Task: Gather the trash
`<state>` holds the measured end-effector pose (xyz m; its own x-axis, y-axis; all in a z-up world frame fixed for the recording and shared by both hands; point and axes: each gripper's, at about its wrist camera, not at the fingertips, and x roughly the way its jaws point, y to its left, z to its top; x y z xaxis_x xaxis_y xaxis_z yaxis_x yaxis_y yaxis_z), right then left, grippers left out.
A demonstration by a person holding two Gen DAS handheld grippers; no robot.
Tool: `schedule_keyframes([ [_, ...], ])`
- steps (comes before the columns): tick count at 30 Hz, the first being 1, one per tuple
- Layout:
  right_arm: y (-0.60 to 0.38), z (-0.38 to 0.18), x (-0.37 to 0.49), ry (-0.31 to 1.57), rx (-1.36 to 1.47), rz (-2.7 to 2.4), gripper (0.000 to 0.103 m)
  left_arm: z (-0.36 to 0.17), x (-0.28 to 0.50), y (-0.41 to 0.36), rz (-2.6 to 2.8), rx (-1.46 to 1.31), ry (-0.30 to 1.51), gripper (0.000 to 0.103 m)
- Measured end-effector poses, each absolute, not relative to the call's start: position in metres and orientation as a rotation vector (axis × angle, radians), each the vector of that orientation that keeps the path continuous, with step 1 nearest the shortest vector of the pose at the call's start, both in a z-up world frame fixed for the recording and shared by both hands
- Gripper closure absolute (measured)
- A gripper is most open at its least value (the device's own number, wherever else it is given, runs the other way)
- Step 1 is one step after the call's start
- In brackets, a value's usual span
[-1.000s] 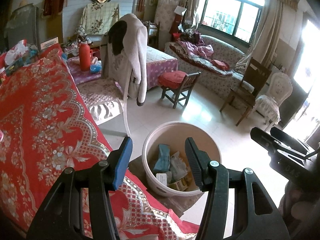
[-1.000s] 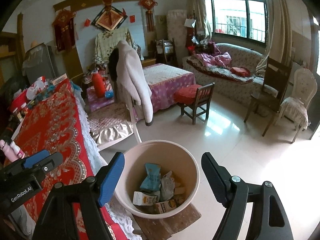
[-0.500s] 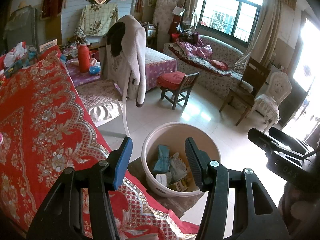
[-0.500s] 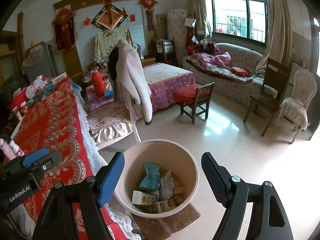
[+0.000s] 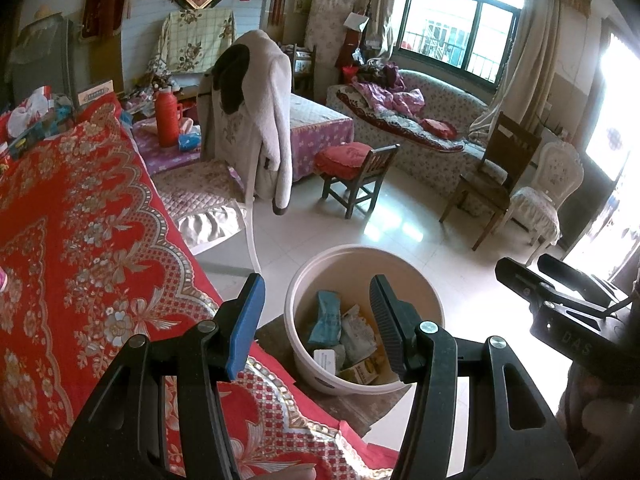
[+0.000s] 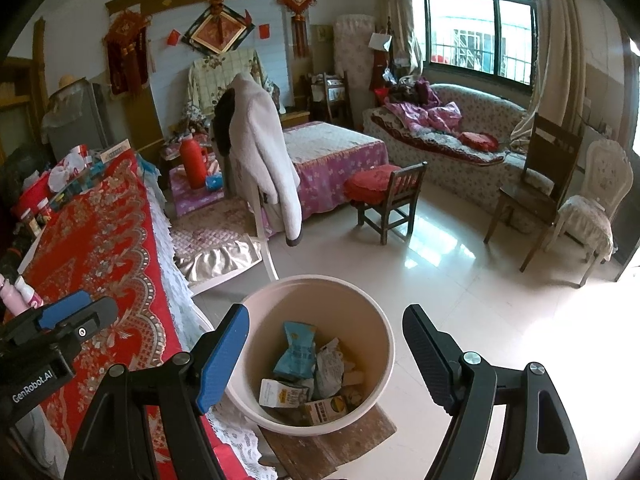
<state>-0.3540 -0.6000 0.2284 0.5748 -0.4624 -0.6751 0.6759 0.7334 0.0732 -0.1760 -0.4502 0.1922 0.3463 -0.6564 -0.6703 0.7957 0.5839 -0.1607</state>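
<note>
A cream plastic bin (image 5: 432, 304) stands on a low wooden board on the floor beside the table. It shows in the right wrist view too (image 6: 376, 320). Inside lie a blue snack packet (image 6: 298, 350), a crumpled white wrapper (image 6: 330, 368) and small cartons (image 6: 280, 394). My left gripper (image 5: 318, 320) is open and empty, held above the bin at the table's edge. My right gripper (image 6: 324, 354) is open and empty, directly above the bin. Each gripper shows at the edge of the other's view.
A table with a red floral cloth (image 5: 72, 248) fills the left; bottles and clutter (image 6: 60, 184) sit at its far end. A chair draped with a pale coat (image 6: 260, 168) stands behind the bin. A small wooden chair (image 6: 388, 196), sofa and other chairs lie farther off.
Both grippers stay open over the bin. The views have shifted only slightly; the trash in the bin has not moved.
</note>
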Motion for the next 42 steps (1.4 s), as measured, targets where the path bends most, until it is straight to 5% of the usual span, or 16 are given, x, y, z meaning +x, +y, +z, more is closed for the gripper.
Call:
schedule_keyframes([
  [42,-0.6085,0.2285,-0.3490,0.696,0.346,-0.679,0.026,0.1857,-0.1724,-0.4533,-0.962,0.219,0.783,0.050],
])
